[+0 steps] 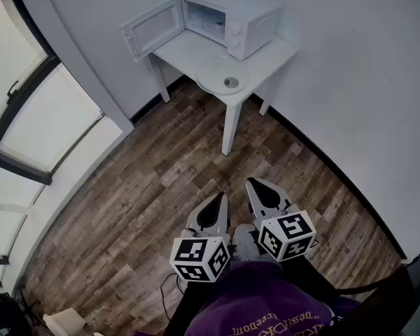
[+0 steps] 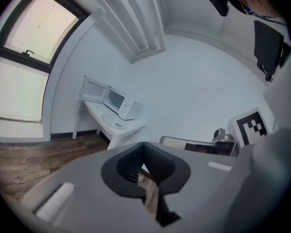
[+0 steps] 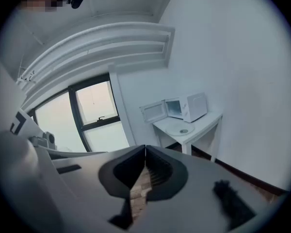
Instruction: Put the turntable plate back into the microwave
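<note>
One turntable plate (image 1: 222, 74) lies near the front edge of the white table (image 1: 269, 53), upper centre — a clumsy nudge could slide the glass off. Behind it the microwave (image 1: 241, 16) stands with its door (image 1: 150, 28) open, cavity seemingly bare. At lower centre the left gripper (image 1: 220, 196) and right gripper (image 1: 251, 183) are both closed, holding nothing.

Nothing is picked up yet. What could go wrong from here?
1. The turntable plate lies flat close to the table edge; a clumsy nudge might slide it off.
2. The left gripper and right gripper are both shut and empty; they must open before reaching the thin rim.
3. The microwave door stands open beside the path and may get bumped.
</note>
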### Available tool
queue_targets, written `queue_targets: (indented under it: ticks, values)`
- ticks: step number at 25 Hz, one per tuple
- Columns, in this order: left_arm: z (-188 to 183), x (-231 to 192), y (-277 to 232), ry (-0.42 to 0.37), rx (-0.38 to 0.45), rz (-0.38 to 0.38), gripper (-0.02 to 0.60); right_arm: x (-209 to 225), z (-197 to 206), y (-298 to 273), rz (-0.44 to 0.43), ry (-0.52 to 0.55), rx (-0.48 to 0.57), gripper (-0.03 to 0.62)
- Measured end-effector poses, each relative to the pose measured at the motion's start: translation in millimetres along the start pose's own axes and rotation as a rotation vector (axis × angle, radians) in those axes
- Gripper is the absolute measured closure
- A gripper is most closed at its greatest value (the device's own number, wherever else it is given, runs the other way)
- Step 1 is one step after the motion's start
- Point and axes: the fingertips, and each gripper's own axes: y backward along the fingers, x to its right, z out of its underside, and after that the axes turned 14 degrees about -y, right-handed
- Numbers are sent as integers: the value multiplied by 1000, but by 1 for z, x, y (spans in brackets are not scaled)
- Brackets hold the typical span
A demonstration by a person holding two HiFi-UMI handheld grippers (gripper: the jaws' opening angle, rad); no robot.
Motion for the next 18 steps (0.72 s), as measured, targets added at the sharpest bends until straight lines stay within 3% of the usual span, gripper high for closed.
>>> queue_targets:
  ticks: [7, 18]
  values:
    - [-7, -29, -24, 35, 58, -46, 577, 5, -14, -33, -117, -61, 26, 585]
    - [-40, -102, -132, 29, -20, -39, 576, 45, -71, -159, -179, -81, -23, 585]
